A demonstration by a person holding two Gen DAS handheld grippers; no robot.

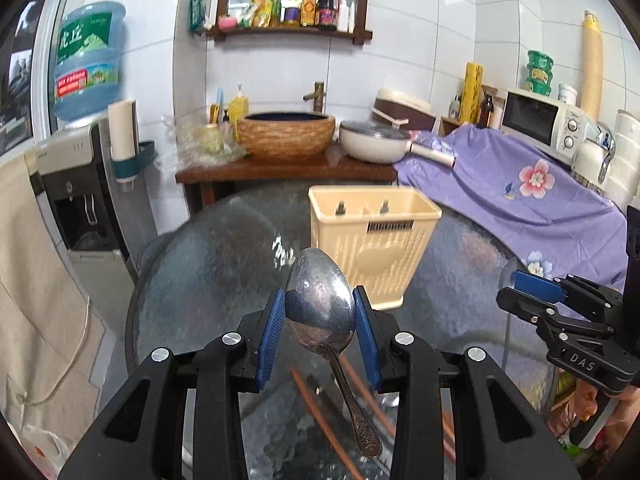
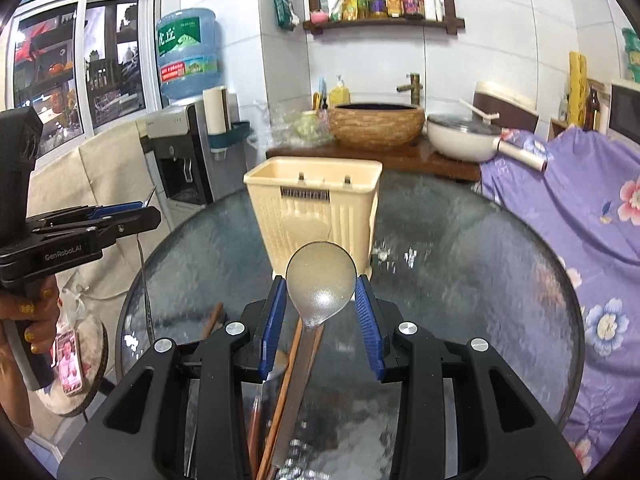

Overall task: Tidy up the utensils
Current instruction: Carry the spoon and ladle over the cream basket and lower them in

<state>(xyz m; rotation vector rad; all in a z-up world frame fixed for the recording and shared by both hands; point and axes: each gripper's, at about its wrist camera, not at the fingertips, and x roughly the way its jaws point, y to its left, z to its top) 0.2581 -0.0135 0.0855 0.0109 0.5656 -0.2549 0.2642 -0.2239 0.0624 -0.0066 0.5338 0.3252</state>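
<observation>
**Count of utensils around the cream holder**

One cream utensil holder [image 1: 372, 240] stands on one round glass table [image 1: 208, 264]; two pegs show inside the holder.

Two spoons sit in front of the holder: one shiny metal spoon [image 1: 320, 300] and one dull grey spoon [image 2: 320, 276].

Two reddish-brown chopsticks [image 1: 320, 412] lie on the glass, nearer the camera than the holder.

Two grippers are in view, the left gripper [image 1: 320, 308] and the right gripper [image 2: 320, 300], one spoon between the blue pads of each.

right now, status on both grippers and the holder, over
Left gripper shut on shiny spoon. Right gripper shut on matte spoon. Cream holder upright ahead, path open. Chopsticks on glass table.
</observation>
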